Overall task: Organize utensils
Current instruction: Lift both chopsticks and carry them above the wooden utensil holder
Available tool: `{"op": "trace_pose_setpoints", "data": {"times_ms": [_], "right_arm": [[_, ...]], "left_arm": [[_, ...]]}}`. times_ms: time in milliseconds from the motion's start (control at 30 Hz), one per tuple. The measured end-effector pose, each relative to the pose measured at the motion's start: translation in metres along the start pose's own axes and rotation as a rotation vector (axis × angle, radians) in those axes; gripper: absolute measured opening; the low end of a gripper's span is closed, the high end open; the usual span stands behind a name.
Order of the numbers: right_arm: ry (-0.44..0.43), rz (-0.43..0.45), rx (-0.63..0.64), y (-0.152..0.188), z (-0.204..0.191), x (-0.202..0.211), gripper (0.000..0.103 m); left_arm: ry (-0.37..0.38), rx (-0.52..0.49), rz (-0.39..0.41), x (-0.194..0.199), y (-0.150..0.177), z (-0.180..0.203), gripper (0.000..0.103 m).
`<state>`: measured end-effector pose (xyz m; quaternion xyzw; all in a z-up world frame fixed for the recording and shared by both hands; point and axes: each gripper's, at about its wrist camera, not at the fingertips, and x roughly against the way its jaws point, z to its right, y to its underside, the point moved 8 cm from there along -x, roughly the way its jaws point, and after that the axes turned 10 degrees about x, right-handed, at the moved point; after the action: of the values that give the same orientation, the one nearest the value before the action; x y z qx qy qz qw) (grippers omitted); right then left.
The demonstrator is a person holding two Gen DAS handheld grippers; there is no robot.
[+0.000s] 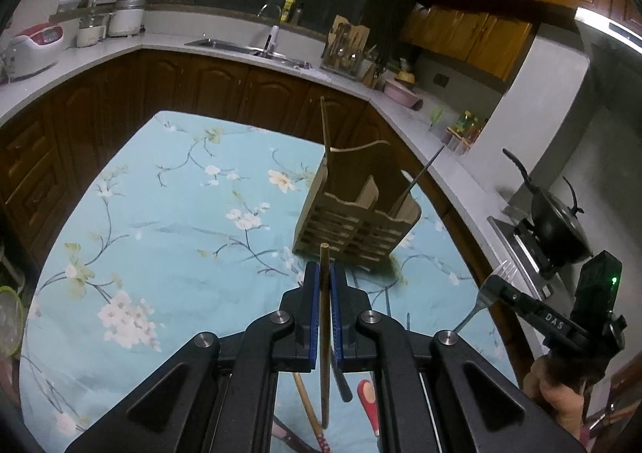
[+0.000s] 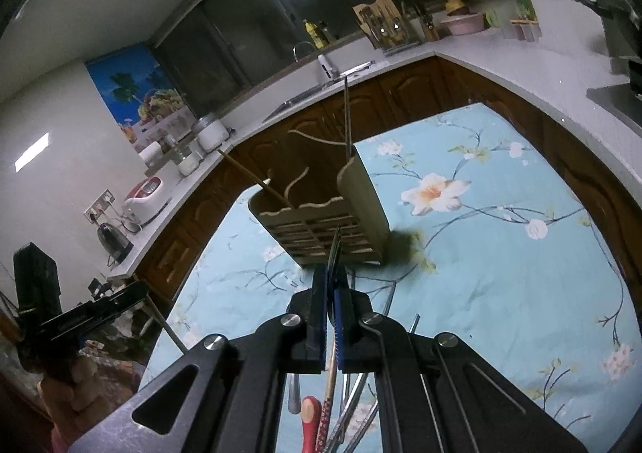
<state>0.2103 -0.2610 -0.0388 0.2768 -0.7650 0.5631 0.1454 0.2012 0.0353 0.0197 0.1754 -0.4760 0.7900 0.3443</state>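
A wooden utensil holder (image 1: 353, 220) with slatted front and several compartments stands on the blue floral tablecloth (image 1: 168, 236); it also shows in the right wrist view (image 2: 321, 224). A wooden chopstick (image 1: 326, 128) and a thin metal utensil (image 1: 425, 168) stand in it. My left gripper (image 1: 324, 272) is shut on a wooden chopstick (image 1: 324, 332), held just in front of the holder. My right gripper (image 2: 331, 280) is shut on a metal fork (image 2: 334, 248), tines forward; the fork also shows at the right of the left wrist view (image 1: 493, 288). More utensils (image 2: 341, 421) lie below the grippers.
The table sits in a kitchen with a white counter (image 1: 248, 51), a sink (image 1: 224, 43), a rice cooker (image 1: 34, 47), a knife rack (image 1: 345, 47) and a black wok (image 1: 557, 220) on the stove at right. Brown cabinets (image 1: 200, 88) lie beyond the table's far edge.
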Motion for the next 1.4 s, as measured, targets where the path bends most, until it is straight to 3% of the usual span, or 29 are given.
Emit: {"op": "trace_pose_setpoints", "data": {"times_ms": [500,833,1167,1400], "right_arm": [[-0.02,0.072,0.029,-0.034,-0.012,0.002,0.002],[-0.056,0.191,0.043,-0.093,-0.023,0.005,0.002],[-0.064,0.299,0.075,-0.165,-0.033,-0.009,0.002],[-0.055,0.299,0.077,-0.174,-0.026,-0.038,0.002]], "left_arm": [[0.063,0.004,0.126,0.023,-0.037,0.01,0.003],[0.107,-0.029,0.241,0.019,-0.084,0.031,0.003],[0.116,-0.033,0.335,-0.026,-0.131,0.038,0.003],[0.09,-0.038,0.377,-0.078,-0.138,0.039,0.003]]}}
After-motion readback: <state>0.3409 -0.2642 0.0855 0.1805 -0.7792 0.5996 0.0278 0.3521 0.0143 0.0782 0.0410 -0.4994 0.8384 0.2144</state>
